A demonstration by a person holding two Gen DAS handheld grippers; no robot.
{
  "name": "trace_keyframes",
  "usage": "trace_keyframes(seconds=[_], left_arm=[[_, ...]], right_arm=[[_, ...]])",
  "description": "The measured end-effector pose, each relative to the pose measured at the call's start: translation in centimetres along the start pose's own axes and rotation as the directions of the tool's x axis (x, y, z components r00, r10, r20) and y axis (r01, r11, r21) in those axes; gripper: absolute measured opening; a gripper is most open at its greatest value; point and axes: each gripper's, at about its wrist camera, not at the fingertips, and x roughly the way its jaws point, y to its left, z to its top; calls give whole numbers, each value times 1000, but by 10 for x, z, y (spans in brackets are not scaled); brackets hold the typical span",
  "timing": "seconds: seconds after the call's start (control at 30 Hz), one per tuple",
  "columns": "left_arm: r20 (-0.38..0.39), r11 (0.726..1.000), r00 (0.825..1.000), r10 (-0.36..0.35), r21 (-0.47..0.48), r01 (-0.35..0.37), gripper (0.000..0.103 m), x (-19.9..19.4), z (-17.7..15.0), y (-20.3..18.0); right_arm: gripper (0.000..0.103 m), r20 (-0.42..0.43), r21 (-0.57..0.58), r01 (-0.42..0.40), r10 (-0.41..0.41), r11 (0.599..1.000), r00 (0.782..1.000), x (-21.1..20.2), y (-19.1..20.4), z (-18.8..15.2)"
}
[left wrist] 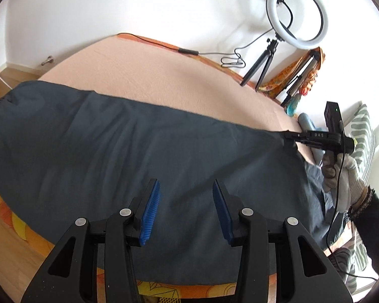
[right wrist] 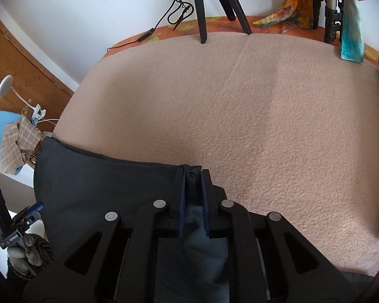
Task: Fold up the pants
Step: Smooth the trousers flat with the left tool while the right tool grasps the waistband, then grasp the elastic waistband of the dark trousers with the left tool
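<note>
Dark grey pants [left wrist: 128,146] lie spread across a peach blanket [left wrist: 144,75], waistband at the far left. My left gripper [left wrist: 187,189] is open and empty, hovering over the middle of the pants near the front edge. My right gripper [left wrist: 289,135] appears at the right in the left wrist view, held by a gloved hand, pinching the pants' far right edge. In the right wrist view my right gripper [right wrist: 192,174] is shut on a fold of the pants [right wrist: 108,189], with the blanket [right wrist: 265,106] beyond.
A ring light on a tripod [left wrist: 298,15] stands at the back with its cable [left wrist: 189,50] along the bed edge. Colourful cloths and tripod legs [right wrist: 298,0] stand at the far side. A striped pillow [left wrist: 361,136] lies right. A chair with checked cloth [right wrist: 15,136] stands left.
</note>
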Motion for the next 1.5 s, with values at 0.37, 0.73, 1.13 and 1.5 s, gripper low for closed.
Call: trace_keyframes(seconds=[0.37,0.73,1.13,1.5], left_arm=[[186,991,980,-66,-99,86,50,-102,63,23],[297,992,954,38,-129,1,55,-194,105,69],[301,973,948,106,-229,-36,65,-208,103,136],[179,871,983,52,-489,43,66,-140,59,246]], right_arm=[[60,147,-116,-1,18,993,989,-94,55,-36],[72,229,-151,5,30,988,973,-147,83,-77],[72,211,-163,3,32,987,977,-137,105,-83],[72,151,-129,1,19,992,988,-109,119,-77]])
